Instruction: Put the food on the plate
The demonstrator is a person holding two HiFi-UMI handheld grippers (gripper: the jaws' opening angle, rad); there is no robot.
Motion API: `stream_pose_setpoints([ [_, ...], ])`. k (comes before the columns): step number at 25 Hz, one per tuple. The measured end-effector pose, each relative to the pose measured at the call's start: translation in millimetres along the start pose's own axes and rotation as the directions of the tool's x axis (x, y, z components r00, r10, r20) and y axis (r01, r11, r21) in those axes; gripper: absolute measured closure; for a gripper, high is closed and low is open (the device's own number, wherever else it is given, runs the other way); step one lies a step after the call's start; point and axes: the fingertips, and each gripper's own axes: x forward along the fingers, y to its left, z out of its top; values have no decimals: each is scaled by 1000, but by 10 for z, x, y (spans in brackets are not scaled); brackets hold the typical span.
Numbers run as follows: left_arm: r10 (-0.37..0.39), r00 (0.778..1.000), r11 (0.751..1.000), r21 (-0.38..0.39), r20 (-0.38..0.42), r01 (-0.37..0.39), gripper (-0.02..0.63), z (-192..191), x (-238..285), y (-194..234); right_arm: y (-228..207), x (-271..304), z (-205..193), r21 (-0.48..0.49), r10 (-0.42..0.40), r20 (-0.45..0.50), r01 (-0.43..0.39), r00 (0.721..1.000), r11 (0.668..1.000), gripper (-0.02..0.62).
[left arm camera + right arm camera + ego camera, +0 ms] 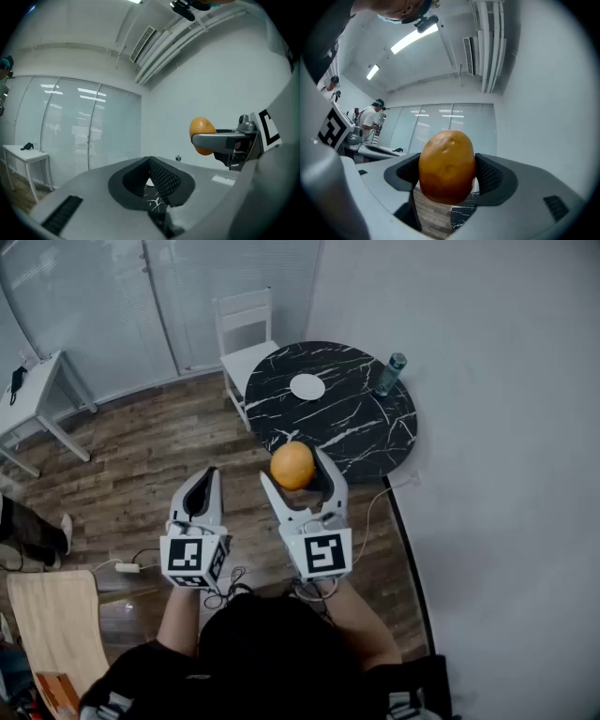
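An orange-brown potato (292, 465) is clamped between the pads of my right gripper (298, 478), held up in the air short of the table; it fills the right gripper view (447, 166) and shows from the side in the left gripper view (202, 134). My left gripper (200, 493) hangs beside it to the left, jaws closed with nothing between them (152, 180). A small white plate (307, 386) lies on the round black marble table (375, 427) ahead, apart from both grippers.
A clear water bottle (390, 373) stands at the table's far right edge. A white chair (246, 338) is behind the table, a white desk (33, 395) at far left. Cables and a power strip (128, 567) lie on the wooden floor. A white wall runs along the right.
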Motion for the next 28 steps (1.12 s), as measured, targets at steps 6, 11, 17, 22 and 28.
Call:
stream_pose_setpoints([
  [6,-2,999,1000,-3,-43,2,606,-154,-22,187,136,144,-116,50,3,4,-3,1000,999,256],
  [11,-6,998,1000,1,-64,6,606,-212,-79,413,300,328,-197,59,21,-16,-20,1000,998,256],
  [17,-25,994,1000,-8,-108,24,606,-440,-77,654,395,469,-296,43,-10,-18,11,1000,999,256],
  [22,-49,991,998,-31,-122,46,606,-560,85,770,371,609,-482,34,-20,-65,22,998,999,256],
  [28,-44,988,996,-78,-147,33,606,-647,579,1036,151,1133,-615,35,-14,-61,16,998,999,256],
])
